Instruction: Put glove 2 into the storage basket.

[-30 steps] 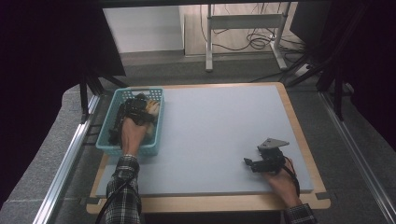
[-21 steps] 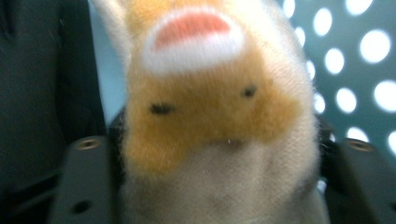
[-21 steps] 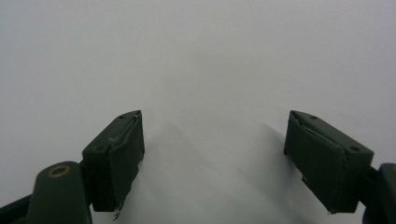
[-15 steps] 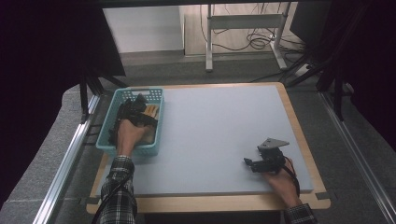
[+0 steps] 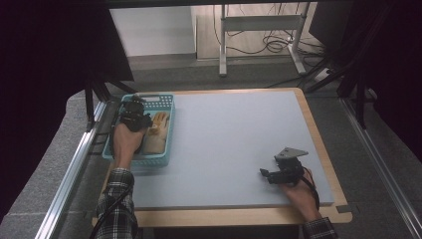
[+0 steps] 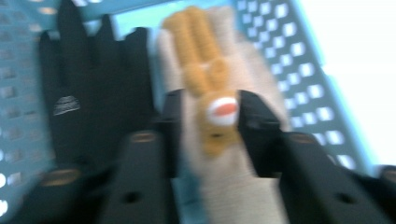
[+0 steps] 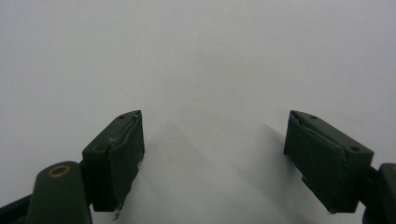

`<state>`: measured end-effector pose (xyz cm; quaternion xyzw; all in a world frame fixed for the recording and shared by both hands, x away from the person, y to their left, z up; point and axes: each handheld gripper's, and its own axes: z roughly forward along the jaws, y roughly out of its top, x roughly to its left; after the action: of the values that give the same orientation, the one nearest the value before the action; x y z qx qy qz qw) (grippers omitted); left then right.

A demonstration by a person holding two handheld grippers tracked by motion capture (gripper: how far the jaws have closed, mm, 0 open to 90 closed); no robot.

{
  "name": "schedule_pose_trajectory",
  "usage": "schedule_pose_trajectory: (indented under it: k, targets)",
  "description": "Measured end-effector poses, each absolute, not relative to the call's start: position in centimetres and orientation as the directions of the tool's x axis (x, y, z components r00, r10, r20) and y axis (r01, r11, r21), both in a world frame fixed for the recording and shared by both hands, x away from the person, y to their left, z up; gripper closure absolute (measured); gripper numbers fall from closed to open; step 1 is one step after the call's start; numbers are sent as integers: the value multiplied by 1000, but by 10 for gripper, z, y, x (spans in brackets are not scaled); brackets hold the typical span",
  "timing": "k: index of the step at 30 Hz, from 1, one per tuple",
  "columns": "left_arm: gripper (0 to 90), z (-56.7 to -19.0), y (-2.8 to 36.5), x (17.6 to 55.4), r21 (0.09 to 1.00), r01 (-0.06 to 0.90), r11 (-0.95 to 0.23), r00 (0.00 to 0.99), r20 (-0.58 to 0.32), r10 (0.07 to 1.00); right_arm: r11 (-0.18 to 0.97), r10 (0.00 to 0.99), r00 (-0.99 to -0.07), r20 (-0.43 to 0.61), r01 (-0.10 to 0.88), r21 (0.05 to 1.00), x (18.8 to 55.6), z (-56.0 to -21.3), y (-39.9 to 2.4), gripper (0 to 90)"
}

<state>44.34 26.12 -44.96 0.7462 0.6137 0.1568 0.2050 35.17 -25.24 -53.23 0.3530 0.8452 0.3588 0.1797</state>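
In the high view we see the left gripper [image 5: 135, 117] over the blue basket [image 5: 168, 130] at the left edge of the grey surface [image 5: 234, 144]. Half a second ago the hand sat lower in the basket and covered its contents; now it has shifted toward the basket's far left, and a beige glove [image 5: 157, 133] with orange fingertips lies exposed beside it. The right gripper [image 5: 278, 174] rests near the front right of the surface, unchanged.

The left gripper view [image 6: 205, 116] adds what the overhead camera cannot resolve: the fingers [image 6: 254, 126] have just been closing and now pinch the beige glove [image 6: 233, 186] between them, its orange tips pointing away. A black glove [image 6: 88, 102] lies alongside it in the basket [image 6: 308, 84]. We judge the pick is made and the lift is beginning.

In the right gripper view [image 7: 212, 158] the fingers [image 7: 116, 158] stand spread over bare surface [image 7: 196, 56], holding nothing.
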Motion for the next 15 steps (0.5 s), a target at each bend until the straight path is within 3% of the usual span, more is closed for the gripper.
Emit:
schedule_pose_trajectory:
  k: [2,5,15]
  targets:
    - [833,-459,261,445,476,864,-165,194,-11,981,493,726,-686,-50,468,734,352,-532,-252,196]
    - [884,-474,257,451,441,881,-174,197,-7,980,493,726,-686,-50,468,734,352,-532,-252,196]
    - [900,-489,247,459,465,877,-123,194,-108,975,493,726,-686,-50,468,734,352,-532,-252,195]
